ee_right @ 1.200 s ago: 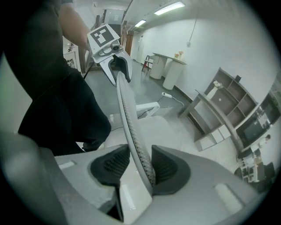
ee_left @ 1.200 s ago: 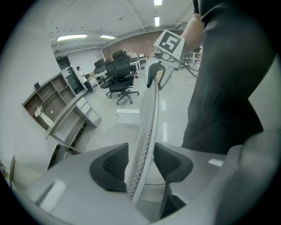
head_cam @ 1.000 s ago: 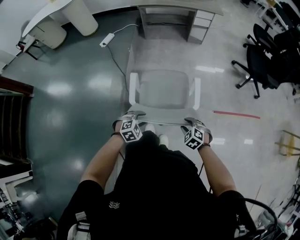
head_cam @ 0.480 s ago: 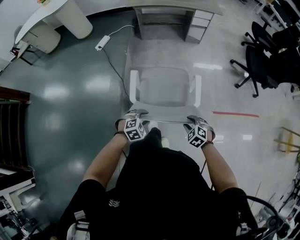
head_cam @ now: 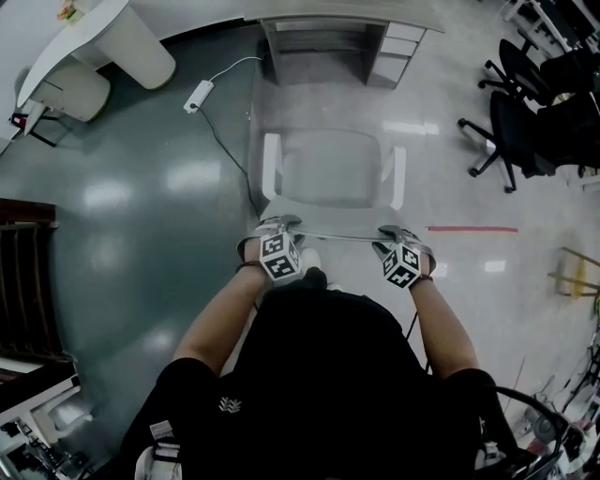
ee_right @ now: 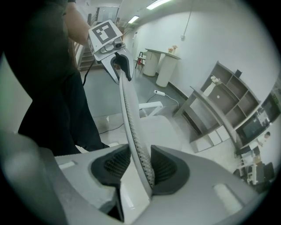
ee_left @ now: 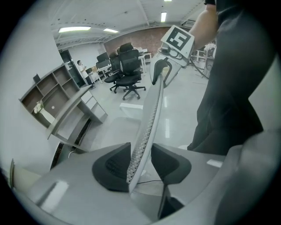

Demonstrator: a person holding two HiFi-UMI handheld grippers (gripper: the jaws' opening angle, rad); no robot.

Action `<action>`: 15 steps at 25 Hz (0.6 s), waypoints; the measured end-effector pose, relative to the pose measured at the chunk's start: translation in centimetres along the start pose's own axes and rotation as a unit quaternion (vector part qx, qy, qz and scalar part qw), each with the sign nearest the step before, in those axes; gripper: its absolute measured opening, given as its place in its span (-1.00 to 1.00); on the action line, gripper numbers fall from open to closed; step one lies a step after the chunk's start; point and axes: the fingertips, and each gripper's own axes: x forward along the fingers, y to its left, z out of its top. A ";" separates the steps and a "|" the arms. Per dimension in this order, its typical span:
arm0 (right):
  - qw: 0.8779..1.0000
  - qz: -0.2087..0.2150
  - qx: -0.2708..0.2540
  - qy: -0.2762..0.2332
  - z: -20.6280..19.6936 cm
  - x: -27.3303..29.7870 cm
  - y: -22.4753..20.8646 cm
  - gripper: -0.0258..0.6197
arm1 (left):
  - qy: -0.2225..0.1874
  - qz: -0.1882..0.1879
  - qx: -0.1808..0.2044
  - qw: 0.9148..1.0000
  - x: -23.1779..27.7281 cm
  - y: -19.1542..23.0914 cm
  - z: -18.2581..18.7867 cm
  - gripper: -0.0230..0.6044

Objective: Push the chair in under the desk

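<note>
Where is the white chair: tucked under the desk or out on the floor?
Out. Bare floor shows between the chair and the desk.

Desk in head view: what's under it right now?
Under the desk: an open knee bay showing floor, and drawers on its right. The chair stands short of it, not under. The bay's rear is covered by the desktop.

No legible words, numbers or brand names anywhere. Only black-and-white square marker patterns on the cubes of the left gripper (head_cam: 279, 227) and the right gripper (head_cam: 393, 234), without letters or digits. On the black shirt (head_cam: 309, 394), 1 small white emblem (head_cam: 228, 407), too small to read.
</note>
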 end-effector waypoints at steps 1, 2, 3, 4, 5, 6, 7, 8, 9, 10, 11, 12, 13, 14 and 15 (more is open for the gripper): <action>1.000 -0.001 0.000 0.001 0.2 0.3 -0.7 -0.46 | 0.001 -0.002 0.000 1.000 0.2 0.8 0.0 -0.44; 1.000 -0.002 0.000 0.002 0.4 0.6 -1.4 -0.46 | 0.001 -0.005 0.001 1.000 0.4 1.6 0.1 -0.44; 1.000 -0.004 0.000 0.004 0.6 0.9 -2.0 -0.46 | 0.000 -0.008 0.004 1.000 0.6 2.2 0.1 -0.44; 1.000 -0.006 0.001 0.004 0.8 1.2 -2.6 -0.46 | -0.001 -0.009 0.007 1.000 0.8 2.8 0.1 -0.44; 1.000 -0.009 0.000 0.005 1.0 1.5 -3.2 -0.46 | -0.003 -0.009 0.010 1.000 1.0 3.4 0.1 -0.44; 1.000 -0.013 0.000 0.005 1.2 1.7 -3.8 -0.46 | -0.004 -0.008 0.013 1.000 1.1 4.1 0.1 -0.45; 1.000 -0.015 -0.001 0.005 1.3 1.9 -4.6 -0.46 | -0.006 -0.007 0.017 1.000 1.3 4.7 0.2 -0.45; 1.000 -0.016 0.000 0.006 1.4 2.2 -5.3 -0.46 | -0.006 -0.007 0.020 1.000 1.6 5.4 0.3 -0.46; 1.000 -0.016 0.002 0.007 1.5 2.4 -6.0 -0.46 | -0.005 -0.010 0.022 1.000 1.8 5.9 0.4 -0.46; 1.000 -0.014 0.004 0.008 1.5 2.6 -6.7 -0.46 | -0.004 -0.015 0.024 1.000 2.1 6.5 0.6 -0.46; 1.000 -0.012 0.006 0.010 1.6 2.8 -7.4 -0.45 | -0.002 -0.019 0.026 0.999 2.3 7.1 0.8 -0.47; 1.000 -0.011 0.008 0.010 1.7 3.0 -8.1 -0.45 | -0.001 -0.022 0.028 0.999 2.6 7.8 0.9 -0.47; 1.000 -0.011 0.010 0.010 1.9 3.3 -8.9 -0.45 | 0.000 -0.022 0.029 0.999 2.9 8.7 1.0 -0.47; 1.000 -0.011 0.010 0.009 2.2 3.6 -9.7 -0.45 | 0.001 -0.022 0.030 0.999 3.1 9.6 1.0 -0.47; 1.000 -0.012 0.010 0.008 2.4 3.9 -10.6 -0.45 | 0.004 -0.021 0.029 0.999 3.4 10.5 1.0 -0.47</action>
